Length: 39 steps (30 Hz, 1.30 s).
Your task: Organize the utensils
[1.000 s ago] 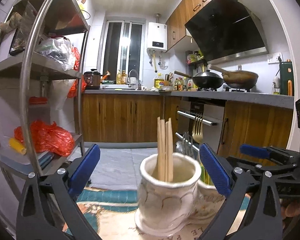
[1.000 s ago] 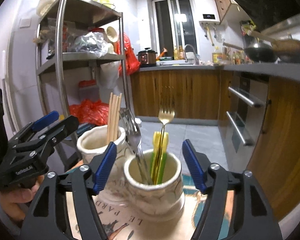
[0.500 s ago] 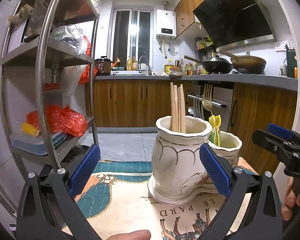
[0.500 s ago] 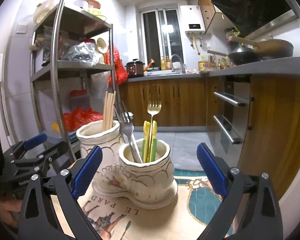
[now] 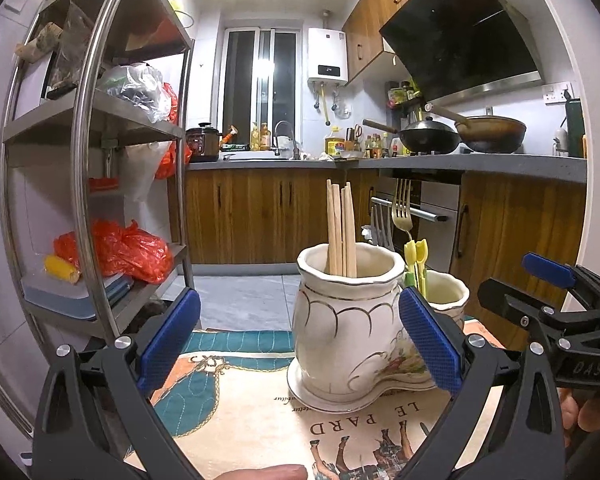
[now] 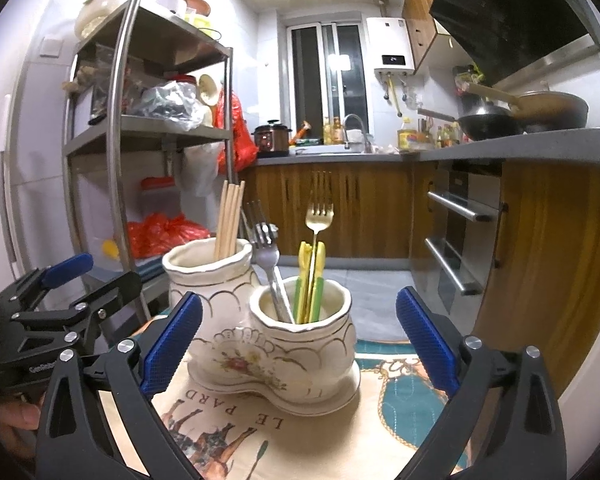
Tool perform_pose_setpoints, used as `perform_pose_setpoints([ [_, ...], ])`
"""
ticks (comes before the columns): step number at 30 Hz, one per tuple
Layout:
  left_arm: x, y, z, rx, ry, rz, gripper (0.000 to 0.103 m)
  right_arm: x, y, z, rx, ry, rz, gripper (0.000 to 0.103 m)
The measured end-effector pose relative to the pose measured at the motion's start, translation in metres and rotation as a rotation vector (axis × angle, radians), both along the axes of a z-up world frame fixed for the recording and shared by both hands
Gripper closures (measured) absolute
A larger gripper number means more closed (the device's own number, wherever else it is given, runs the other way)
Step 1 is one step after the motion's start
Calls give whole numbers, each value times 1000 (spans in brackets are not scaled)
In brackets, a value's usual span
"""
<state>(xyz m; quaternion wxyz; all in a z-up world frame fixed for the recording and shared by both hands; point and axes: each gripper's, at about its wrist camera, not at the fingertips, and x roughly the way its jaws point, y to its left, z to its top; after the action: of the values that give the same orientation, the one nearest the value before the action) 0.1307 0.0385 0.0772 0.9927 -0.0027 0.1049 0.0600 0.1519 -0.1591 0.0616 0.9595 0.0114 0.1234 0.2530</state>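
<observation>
Kitchen tablecloth, left gripper and right gripper wide apart, empty.

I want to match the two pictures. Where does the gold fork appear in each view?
Left wrist view: gold fork stands right of centre, behind the tall pot, above the short pot.
Right wrist view: gold fork stands at centre, rising from the short pot.
Shared landmark: the wooden chopsticks.
</observation>
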Motion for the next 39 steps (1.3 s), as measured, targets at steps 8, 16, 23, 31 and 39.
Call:
perform_pose_setpoints([
  [8,3,3,-1,-14,18,1,5,0,1,1,0,2,3,6],
  [16,5,1,-2,-5,26,-4,5,0,0,1,1,2,3,6],
  [23,6,0,-2,-9,35,-6,5,0,0,1,0,3,4,6],
  [31,6,-1,-3,-9,38,-8,5,0,1,1,0,3,3,6],
  [39,7,0,-3,-8,38,-10,5,0,0,1,-1,4,3,6],
])
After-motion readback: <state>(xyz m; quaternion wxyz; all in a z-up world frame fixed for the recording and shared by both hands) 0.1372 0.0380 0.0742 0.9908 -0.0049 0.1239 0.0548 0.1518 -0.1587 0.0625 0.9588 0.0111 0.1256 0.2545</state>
